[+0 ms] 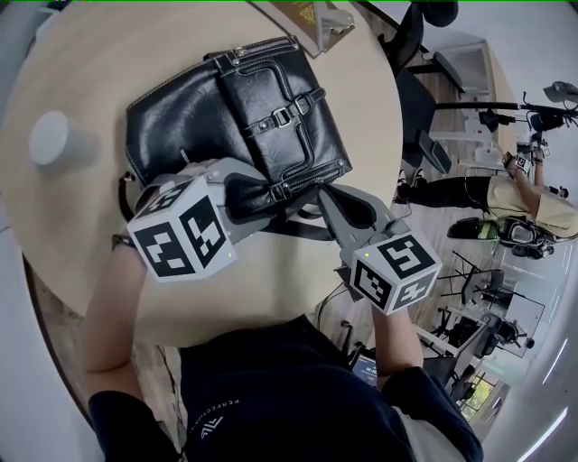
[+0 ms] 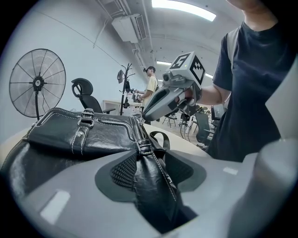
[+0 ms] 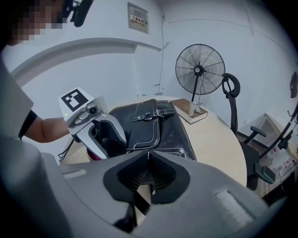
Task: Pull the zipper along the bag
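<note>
A black leather bag with a buckled flap lies on the round wooden table. Its zipper runs along the edge nearest me. My left gripper is shut on the bag's end, with a fold of stitched leather pinched between its pads beside the zipper. My right gripper meets the zipper's other end at the bag's right corner. In the right gripper view its jaws are closed on a thin tab, seemingly the zipper pull, with the bag just beyond. A dark strap passes underneath.
A white cylinder stands on the table's left side and a wooden stand at its far edge. The table edge runs close on the right. Beyond it are a floor fan, an office chair and a person.
</note>
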{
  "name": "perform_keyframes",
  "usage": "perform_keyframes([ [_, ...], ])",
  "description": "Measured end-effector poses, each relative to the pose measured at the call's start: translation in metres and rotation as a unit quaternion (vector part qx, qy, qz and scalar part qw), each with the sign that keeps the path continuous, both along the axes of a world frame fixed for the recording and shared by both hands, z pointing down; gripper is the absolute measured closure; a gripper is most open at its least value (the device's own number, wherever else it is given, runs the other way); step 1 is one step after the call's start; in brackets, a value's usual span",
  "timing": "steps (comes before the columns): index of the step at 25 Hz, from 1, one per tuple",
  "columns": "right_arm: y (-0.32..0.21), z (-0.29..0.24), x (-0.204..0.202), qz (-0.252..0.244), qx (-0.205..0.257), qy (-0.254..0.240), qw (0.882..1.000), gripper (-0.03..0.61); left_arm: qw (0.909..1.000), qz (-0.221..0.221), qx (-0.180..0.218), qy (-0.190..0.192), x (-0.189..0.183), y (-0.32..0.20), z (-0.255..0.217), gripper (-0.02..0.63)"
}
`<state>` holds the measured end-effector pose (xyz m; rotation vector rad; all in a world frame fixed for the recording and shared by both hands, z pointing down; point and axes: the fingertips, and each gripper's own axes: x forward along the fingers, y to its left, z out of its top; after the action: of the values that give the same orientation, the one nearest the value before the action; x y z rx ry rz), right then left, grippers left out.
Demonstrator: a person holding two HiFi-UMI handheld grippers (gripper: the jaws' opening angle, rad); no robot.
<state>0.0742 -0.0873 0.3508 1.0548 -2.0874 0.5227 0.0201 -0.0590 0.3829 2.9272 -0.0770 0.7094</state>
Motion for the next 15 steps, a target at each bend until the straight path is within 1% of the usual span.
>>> perform_keyframes([
  [4,-0.005,-0.007,0.008,0.018,0.010,-0.004,1.000,0.566,1.0000,-0.001,0.001,0.000,-0.001,0.000,0.000,0.402],
  [6,-0.005,-0.009,0.009,0.018,0.007,-0.007,1.000,0.566,1.0000,0.000,0.001,0.001,-0.001,0.001,-0.001,0.402],
  [8,-0.002,-0.007,0.003,0.008,0.003,-0.008,1.000,0.566,1.0000,0.000,0.000,0.002,-0.001,0.000,-0.001,0.402],
  [15,0.004,0.003,-0.009,-0.033,-0.003,0.018,0.999,0.565,1.0000,0.002,0.000,0.006,0.000,-0.001,0.002,0.400],
])
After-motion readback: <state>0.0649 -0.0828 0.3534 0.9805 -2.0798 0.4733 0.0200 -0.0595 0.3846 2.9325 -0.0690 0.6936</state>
